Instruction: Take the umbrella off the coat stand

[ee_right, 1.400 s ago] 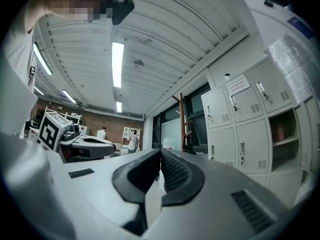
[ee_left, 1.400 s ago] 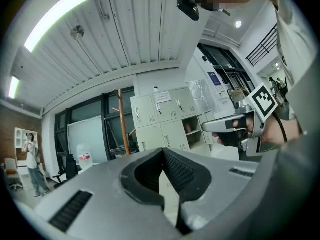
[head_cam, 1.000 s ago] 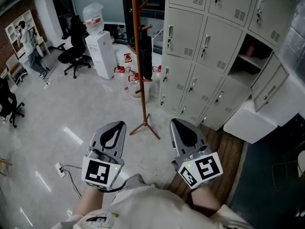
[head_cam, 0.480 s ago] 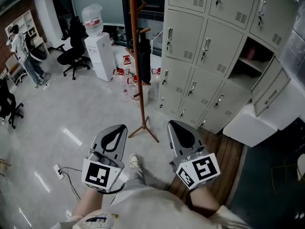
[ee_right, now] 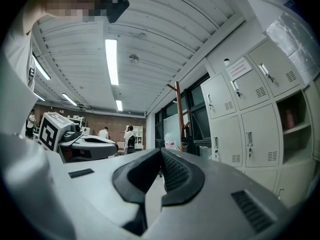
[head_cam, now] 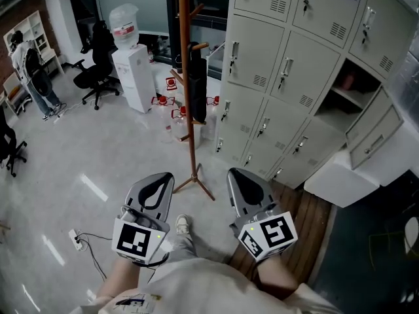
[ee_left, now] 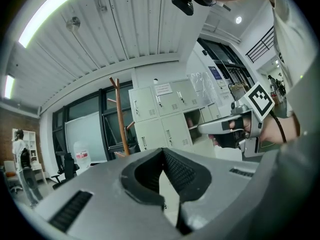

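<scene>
A tall wooden coat stand (head_cam: 187, 90) rises from the pale floor ahead of me, in front of the lockers. A black folded umbrella (head_cam: 198, 87) hangs upright from one of its pegs, to the right of the pole. Both grippers are held level and low, well short of the stand's feet. My left gripper (head_cam: 162, 176) is shut and holds nothing; the same goes for my right gripper (head_cam: 237, 174). The left gripper view shows the left gripper (ee_left: 162, 152) with the stand (ee_left: 120, 115) far off. Past the right gripper (ee_right: 161, 152) in its own view, the stand (ee_right: 178, 115) stands just as distant.
Grey lockers (head_cam: 294, 77) line the right side, one open. A water dispenser (head_cam: 127, 70), floor bottles (head_cam: 178, 120) and office chairs (head_cam: 91, 74) stand behind the stand. A person (head_cam: 33, 70) is at far left. A cable and socket strip (head_cam: 77, 239) lie at lower left.
The stand's feet have come nearer to both grippers as I step forward. A shoe now shows between the grippers. Both stay shut.
</scene>
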`<state>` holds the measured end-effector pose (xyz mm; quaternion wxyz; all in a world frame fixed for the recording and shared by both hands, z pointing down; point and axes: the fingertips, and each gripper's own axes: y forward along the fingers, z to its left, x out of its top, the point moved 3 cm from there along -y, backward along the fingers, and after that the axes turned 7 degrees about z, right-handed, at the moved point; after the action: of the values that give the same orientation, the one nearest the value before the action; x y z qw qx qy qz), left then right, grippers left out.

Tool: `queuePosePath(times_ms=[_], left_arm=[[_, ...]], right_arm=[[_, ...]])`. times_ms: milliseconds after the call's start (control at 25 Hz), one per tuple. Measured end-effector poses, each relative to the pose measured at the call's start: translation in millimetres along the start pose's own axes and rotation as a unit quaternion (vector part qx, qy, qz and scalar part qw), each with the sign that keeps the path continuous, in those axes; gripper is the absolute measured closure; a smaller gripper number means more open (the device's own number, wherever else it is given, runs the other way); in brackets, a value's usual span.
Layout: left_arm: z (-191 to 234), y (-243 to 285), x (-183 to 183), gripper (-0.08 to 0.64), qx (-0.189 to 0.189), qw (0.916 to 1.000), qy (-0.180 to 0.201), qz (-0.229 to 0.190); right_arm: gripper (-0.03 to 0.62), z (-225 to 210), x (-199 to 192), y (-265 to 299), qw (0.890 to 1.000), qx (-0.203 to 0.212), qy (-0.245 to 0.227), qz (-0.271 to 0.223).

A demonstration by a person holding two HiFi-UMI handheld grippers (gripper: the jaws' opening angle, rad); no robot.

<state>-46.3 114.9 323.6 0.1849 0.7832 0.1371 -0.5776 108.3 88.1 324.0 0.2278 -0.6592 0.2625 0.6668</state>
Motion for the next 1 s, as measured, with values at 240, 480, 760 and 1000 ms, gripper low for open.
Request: queuePosePath(times_ms=[240,480,760,1000], left_arm=[[23.6,35.1,-6.9,0.552,-0.012,0.9999,-0.003,-0.005],[58.6,73.1,-10.7,0.552,-0.023,0.9997,-0.007,-0.008],[108.6,119.6,-12.4,0.552,-0.035,0.9992,-0.013,-0.013],[155.2,159.2,-14.9,0.552,-0.043,0.9988,-0.018,-0.017]], right_arm=[[0.584,-17.9,-4.6,35.4,1.0,-0.009,-0.002,0.011],[0.584,-35.7,-1.1,80.6,1.0,-0.018,-0.008,0.019],[0.584,-56.3,6.5,141.2,0.999,-0.03,-0.009,0.027],[0.584,-74.0,16.4,196.3,0.999,-0.042,-0.009,0.027]])
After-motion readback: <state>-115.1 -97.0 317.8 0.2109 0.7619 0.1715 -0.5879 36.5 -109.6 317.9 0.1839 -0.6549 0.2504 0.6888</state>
